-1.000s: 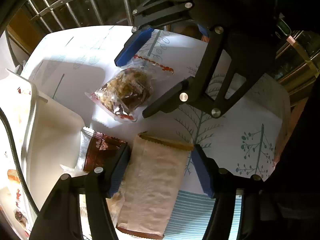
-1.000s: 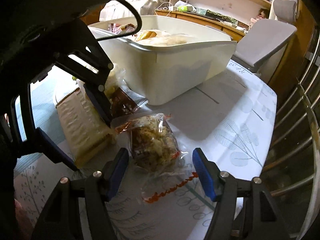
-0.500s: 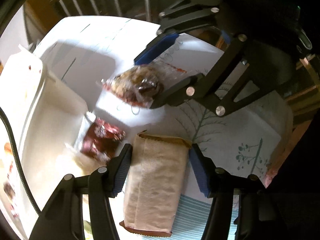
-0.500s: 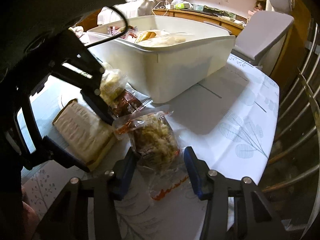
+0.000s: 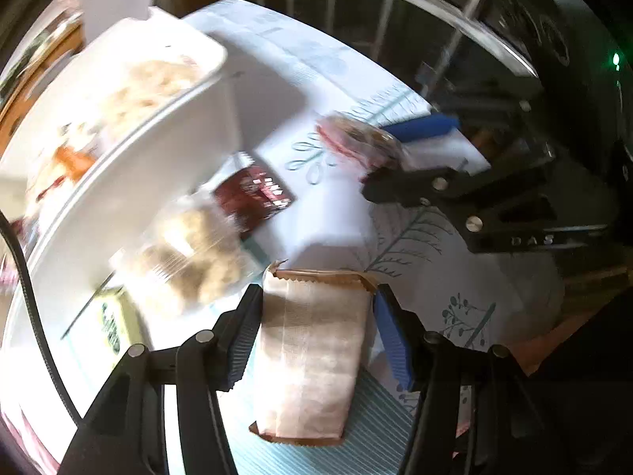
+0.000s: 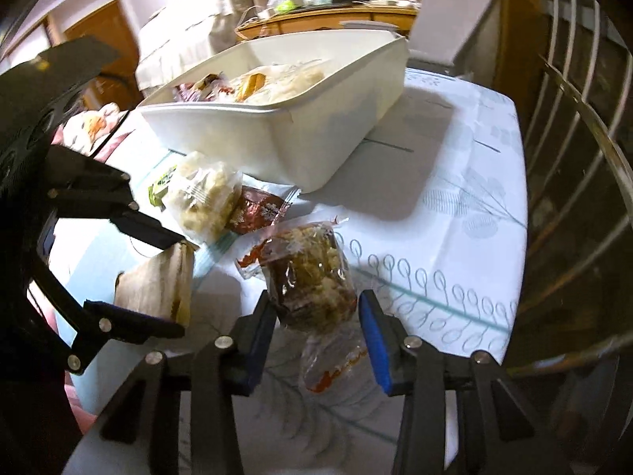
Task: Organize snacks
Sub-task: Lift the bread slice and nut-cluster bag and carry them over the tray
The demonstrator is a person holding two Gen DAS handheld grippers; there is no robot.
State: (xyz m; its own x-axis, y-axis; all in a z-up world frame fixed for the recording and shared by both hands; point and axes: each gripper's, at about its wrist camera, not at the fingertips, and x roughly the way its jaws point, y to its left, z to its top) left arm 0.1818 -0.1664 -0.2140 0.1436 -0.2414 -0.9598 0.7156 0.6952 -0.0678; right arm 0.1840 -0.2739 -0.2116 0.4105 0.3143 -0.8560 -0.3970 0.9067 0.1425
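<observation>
Two hand-held grippers work over a tabletop (image 6: 455, 182) covered by a white cloth printed with pale teal leaves and trees.

The left gripper (image 5: 316, 332) has its jaws pressed against both long sides of a flat tan paper-wrapped snack packet (image 5: 308, 356). In the right wrist view the packet is tilted with one edge raised off the cloth.

The right gripper (image 6: 316, 332) has its jaws closed around a clear plastic bag of brown and yellow crunchy snacks (image 6: 312, 277), pinching it near its lower end. The bag's crinkled, red-edged tail (image 6: 332, 364) lies between the jaws on the cloth.

A large cream-white rectangular plastic tub (image 6: 300, 126) sits further back on the tabletop, already holding several wrapped snacks. Just in front of the tub lie a clear bag of pale puffed pieces (image 6: 205, 202), a dark red foil packet (image 6: 257, 209) touching that bag, and a small yellow-green packet (image 6: 160, 188) partly hidden behind it.

The left wrist view is motion-blurred. Curved metal railing bars (image 6: 585, 118) stand beyond the table's far side.
</observation>
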